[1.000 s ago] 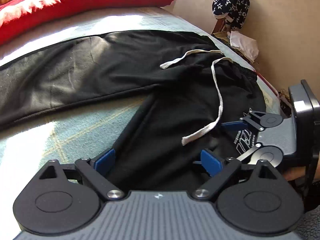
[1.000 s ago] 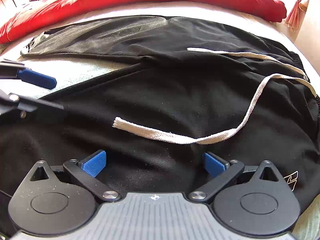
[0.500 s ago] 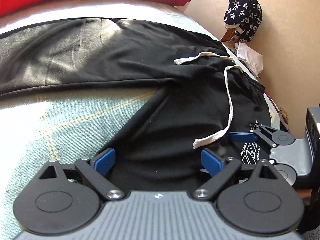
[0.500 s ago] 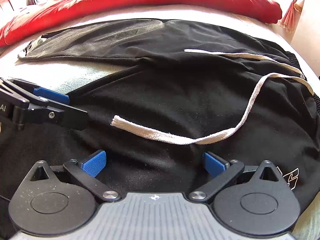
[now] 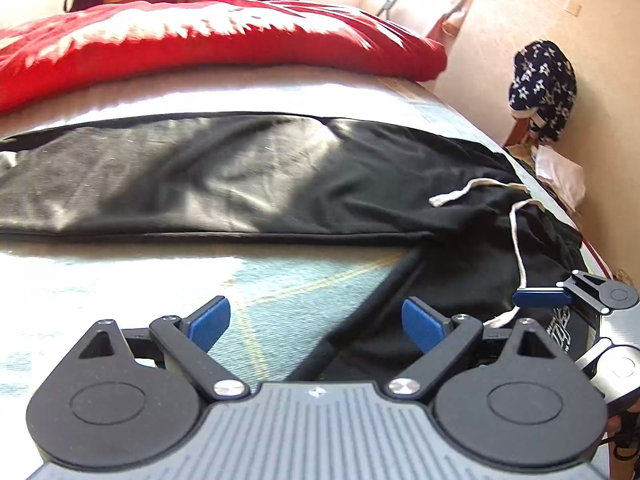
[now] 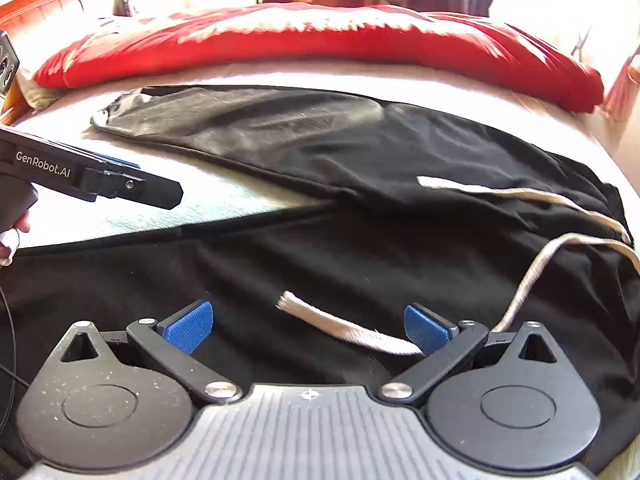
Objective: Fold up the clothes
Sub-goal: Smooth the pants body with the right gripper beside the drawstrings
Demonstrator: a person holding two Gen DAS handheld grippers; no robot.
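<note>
Black drawstring trousers (image 5: 248, 184) (image 6: 360, 248) lie spread on a bed, legs apart in a V, waistband to the right. Their white cord (image 6: 348, 328) (image 5: 520, 240) trails across the fabric. My left gripper (image 5: 316, 322) hangs open low over the inner edge of the near leg, with pale bedsheet under its left finger. My right gripper (image 6: 308, 326) is open just above the near leg by the waist, and the cord's frayed end lies between its blue pads. The right gripper shows at the left wrist view's right edge (image 5: 560, 300). Side-on, the left gripper (image 6: 120, 184) shows in the right view.
A red duvet (image 5: 200, 40) (image 6: 320, 44) lies bunched along the bed's far side. Pale checked bedsheet (image 5: 300, 276) shows between the trouser legs. A star-patterned dark cloth (image 5: 544, 80) hangs by the wall at the right, above clutter beside the bed. Clothes hang in the background.
Both grippers have tilted up and drawn back, bringing the red duvet and room into view. The left gripper has shifted left off the near leg toward the bare sheet. Both stay open.
</note>
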